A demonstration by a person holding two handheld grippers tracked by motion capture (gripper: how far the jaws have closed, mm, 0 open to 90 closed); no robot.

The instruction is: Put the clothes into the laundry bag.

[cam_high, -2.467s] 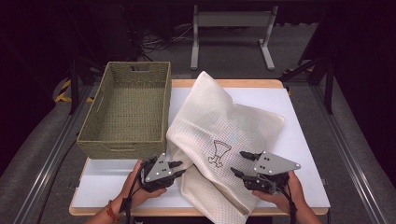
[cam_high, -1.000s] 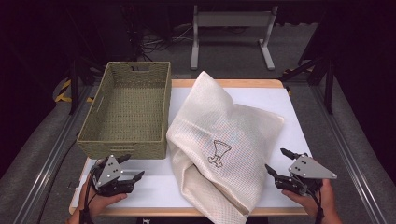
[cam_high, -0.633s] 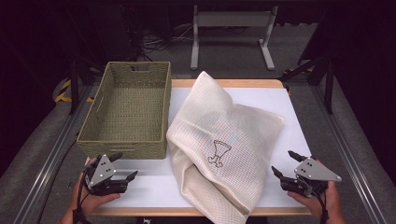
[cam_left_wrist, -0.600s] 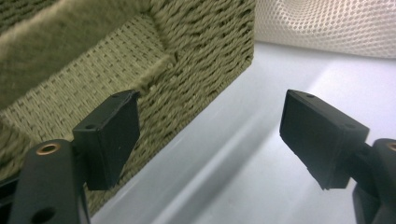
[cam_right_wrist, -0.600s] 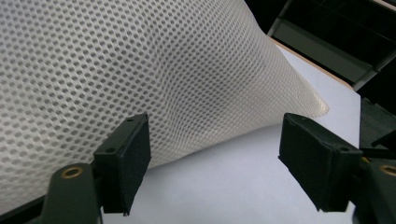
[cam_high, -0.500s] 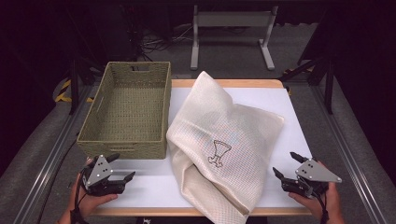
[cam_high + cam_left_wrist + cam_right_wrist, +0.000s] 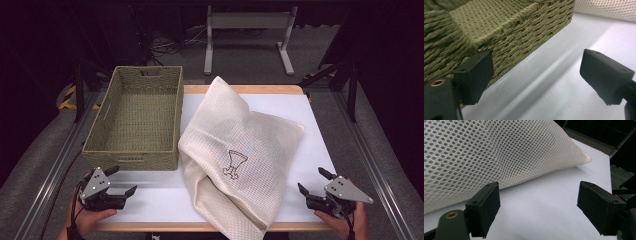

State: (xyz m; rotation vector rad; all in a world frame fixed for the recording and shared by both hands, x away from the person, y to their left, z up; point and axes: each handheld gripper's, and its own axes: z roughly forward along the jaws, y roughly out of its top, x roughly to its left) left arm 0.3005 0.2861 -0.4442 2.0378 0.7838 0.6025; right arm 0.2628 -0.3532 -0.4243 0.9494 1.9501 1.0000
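High view: left gripper (image 7: 121, 182) & right gripper (image 7: 311, 183) pulled back from cloth (image 7: 235, 155) to table (image 7: 160, 195) corners, jaws released; cloth likely done w/.

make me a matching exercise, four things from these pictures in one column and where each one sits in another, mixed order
Things:
1. woven basket
2. mesh cloth
3. left gripper
4. right gripper

Places:
A. near right corner of the table, open, holding nothing
B. left side of the table, nothing inside
C. near left corner, open, just in front of the basket
D. middle of the table, one end hanging over the near edge

Pairs: 1-B, 2-D, 3-C, 4-A
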